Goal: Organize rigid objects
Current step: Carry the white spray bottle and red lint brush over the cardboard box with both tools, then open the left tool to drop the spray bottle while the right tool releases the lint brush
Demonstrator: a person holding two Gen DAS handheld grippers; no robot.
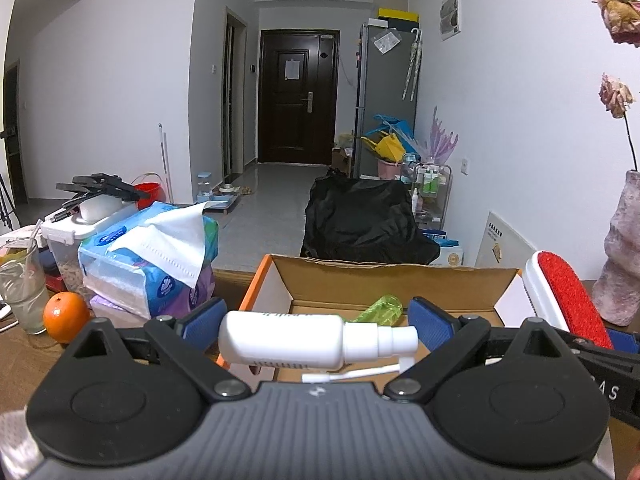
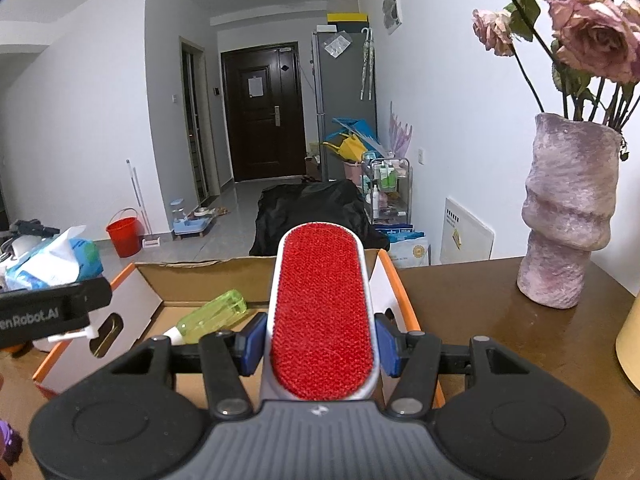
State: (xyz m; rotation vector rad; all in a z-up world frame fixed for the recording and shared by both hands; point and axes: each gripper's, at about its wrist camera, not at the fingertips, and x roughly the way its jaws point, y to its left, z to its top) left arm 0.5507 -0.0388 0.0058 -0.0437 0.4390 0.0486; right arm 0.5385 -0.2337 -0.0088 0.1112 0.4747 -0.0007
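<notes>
My left gripper (image 1: 316, 320) is shut on a white spray bottle (image 1: 288, 340), which lies crosswise between the blue pads, base to the left and nozzle to the right. It hovers over the near edge of an open cardboard box (image 1: 360, 270) with orange sides. A clear green bottle (image 1: 382, 308) lies inside the box (image 2: 200, 270). My right gripper (image 2: 322, 340) is shut on a red lint brush (image 2: 320, 312) with a white frame, which points forward over the box's right side. The lint brush (image 1: 568, 296) also shows at the right of the left wrist view.
Tissue packs (image 1: 148, 268), an orange (image 1: 66, 318) and a glass (image 1: 22, 292) crowd the table left of the box. A pink vase (image 2: 568, 216) with dried roses stands on the brown table (image 2: 480, 312) to the right. A black bag (image 1: 360, 220) lies beyond the table's far edge.
</notes>
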